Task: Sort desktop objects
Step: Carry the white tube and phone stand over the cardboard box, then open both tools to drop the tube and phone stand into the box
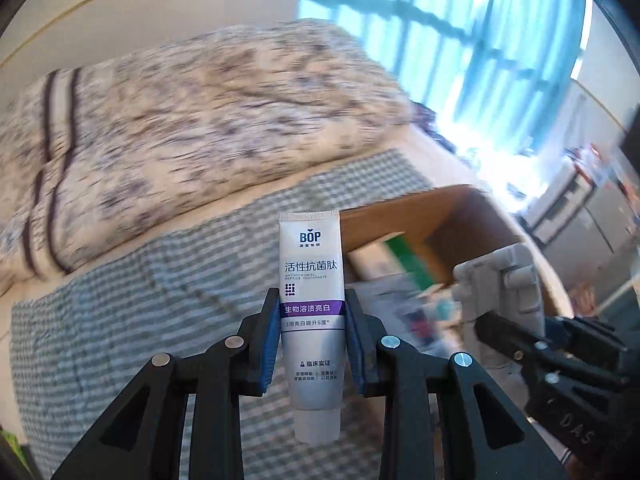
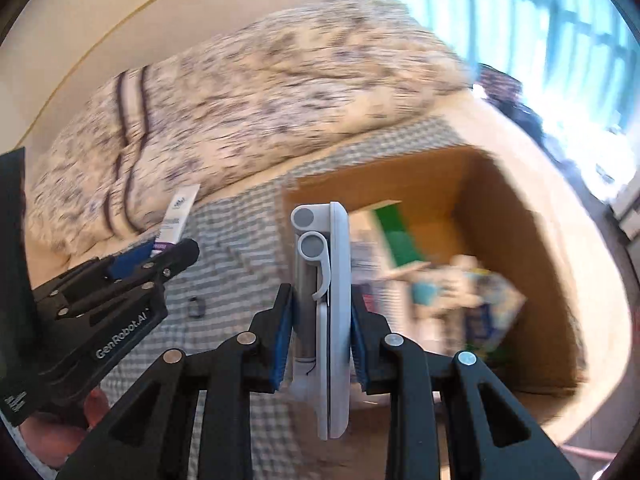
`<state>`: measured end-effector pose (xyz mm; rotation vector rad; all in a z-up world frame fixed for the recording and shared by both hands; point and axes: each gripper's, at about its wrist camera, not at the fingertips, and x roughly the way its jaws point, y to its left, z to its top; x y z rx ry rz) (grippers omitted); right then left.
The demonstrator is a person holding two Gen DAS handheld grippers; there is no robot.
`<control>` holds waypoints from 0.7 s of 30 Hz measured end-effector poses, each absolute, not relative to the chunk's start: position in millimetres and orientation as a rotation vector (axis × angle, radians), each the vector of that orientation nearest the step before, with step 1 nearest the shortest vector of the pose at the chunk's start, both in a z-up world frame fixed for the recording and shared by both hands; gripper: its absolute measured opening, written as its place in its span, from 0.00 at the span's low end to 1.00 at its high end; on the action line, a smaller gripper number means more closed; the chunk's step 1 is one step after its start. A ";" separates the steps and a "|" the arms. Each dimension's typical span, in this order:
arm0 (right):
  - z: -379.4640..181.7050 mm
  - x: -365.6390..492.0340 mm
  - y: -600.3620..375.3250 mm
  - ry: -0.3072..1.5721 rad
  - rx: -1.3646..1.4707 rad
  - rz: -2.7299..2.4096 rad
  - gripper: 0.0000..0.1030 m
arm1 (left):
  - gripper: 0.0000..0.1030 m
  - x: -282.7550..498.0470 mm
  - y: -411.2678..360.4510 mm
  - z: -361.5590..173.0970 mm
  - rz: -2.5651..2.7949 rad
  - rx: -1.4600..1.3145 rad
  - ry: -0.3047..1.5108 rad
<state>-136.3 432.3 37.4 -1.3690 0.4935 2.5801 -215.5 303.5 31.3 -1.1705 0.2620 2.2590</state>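
Note:
My left gripper [image 1: 312,320] is shut on a white BOP toothpaste tube [image 1: 312,280], held upright with its cap down, above the checked bedsheet [image 1: 140,320]. It also shows in the right wrist view [image 2: 152,256] with the tube [image 2: 178,216]. My right gripper [image 2: 322,320] is shut on a folded white phone stand [image 2: 328,280], held upright in front of the open cardboard box [image 2: 500,200]. The stand also shows in the left wrist view [image 1: 500,284], to the right of the tube. The box [image 1: 460,216] holds a green-and-white carton [image 2: 396,236] and several blurred items.
A patterned quilt [image 1: 180,120] lies folded behind the sheet. A small dark object [image 2: 196,306] lies on the sheet between the grippers. Windows [image 1: 460,40] fill the upper right. Furniture [image 1: 592,208] stands at far right.

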 end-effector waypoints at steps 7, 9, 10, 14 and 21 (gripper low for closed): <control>15.2 -106.5 493.7 0.517 -1.377 2.452 0.24 | 0.29 -194.1 372.6 6.9 2.140 -1.184 0.291; 5.9 -102.7 504.5 0.525 -1.385 2.423 0.24 | 0.29 -190.6 383.3 -2.0 2.117 -1.190 0.306; 1.1 -101.7 508.0 0.528 -1.395 2.412 0.25 | 0.29 -189.7 386.8 -5.4 2.097 -1.188 0.313; -7.1 -99.6 520.6 0.535 -1.370 2.363 0.47 | 0.89 -184.5 394.3 -14.1 2.136 -1.160 0.434; 2.4 -104.9 523.0 0.566 -1.275 2.365 0.60 | 0.92 -208.9 348.0 -11.4 2.253 -1.208 0.354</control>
